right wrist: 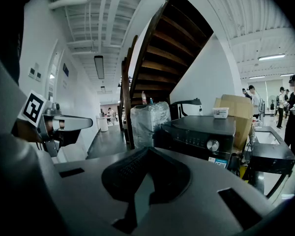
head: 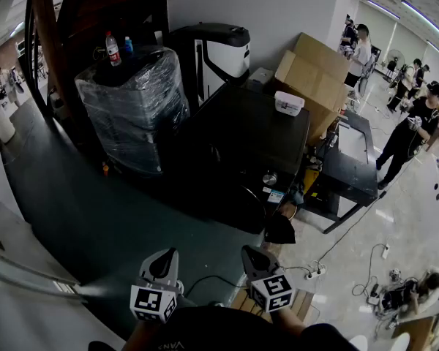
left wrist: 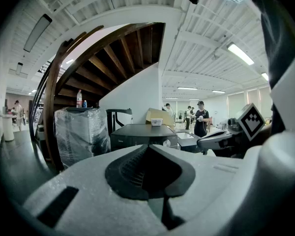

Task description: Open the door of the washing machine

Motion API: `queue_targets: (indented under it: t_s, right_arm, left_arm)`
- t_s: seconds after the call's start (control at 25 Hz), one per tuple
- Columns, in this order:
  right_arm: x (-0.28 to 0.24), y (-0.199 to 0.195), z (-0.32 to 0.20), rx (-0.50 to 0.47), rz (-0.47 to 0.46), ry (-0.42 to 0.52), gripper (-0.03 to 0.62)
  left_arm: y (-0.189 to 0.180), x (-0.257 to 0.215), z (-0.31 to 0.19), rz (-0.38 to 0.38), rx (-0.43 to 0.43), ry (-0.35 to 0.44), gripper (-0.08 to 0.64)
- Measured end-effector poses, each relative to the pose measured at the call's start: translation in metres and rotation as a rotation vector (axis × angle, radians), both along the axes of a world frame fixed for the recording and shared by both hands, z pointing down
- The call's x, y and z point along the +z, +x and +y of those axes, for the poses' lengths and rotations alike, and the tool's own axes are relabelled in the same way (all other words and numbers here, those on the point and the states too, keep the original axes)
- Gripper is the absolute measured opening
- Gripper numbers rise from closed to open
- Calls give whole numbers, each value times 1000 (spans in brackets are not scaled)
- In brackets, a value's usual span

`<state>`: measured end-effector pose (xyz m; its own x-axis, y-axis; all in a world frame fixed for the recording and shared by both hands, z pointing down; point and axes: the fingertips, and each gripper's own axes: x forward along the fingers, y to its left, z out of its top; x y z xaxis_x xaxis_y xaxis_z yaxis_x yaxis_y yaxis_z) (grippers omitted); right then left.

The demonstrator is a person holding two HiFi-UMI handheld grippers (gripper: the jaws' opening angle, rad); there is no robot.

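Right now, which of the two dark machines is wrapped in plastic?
The left machine, with bottles on top; the washing machine to its right is unwrapped.

Pale letters on the person's dark top (head: 177,345) seem to read "VANS". Stickers (head: 274,194) on the washing machine (head: 241,137) are too small to read.

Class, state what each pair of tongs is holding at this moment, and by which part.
Nothing is held. The left tongs and the right tongs are both shut and empty, apart from the washing machine.
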<state>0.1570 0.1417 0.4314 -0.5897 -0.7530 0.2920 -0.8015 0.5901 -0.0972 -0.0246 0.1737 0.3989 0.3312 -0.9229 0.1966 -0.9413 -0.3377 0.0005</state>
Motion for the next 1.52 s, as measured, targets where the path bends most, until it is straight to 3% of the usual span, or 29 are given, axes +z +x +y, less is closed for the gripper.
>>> queue_targets:
  t_s: [0.24,0.32,0.52,0.56,0.64,0.68,1.2,1.52]
  right_arm:
    - [2,-1,-22,9,-21,15,16]
    - [7,-2,-30,24,-8,7,85]
    - [20,-9,-53,69,27,-21,138]
    - [23,-11,-59,81,31,-30,148]
    - [29,-16,-74,114,42,-47,161]
    - [31,-19,-82,133,47,-53,166]
    - [50,-68,-165,427,78,-103,195]
    - [63,-67,-179,580,128,-134,201]
  left_arm:
    - [-1,13,-17,-13,12,-32,18]
    - [-3,20,-26,-3,36,-46,20]
    - [-10,33,-59,12,108,-74,26]
    - [-12,36,-67,14,126,-81,47]
    - [-15,41,-86,15,170,-101,174]
    - [-17,43,-97,15,195,-114,184]
    - [-63,68,-224,-76,529,-189,198]
    - [-71,89,-267,-144,692,-184,199]
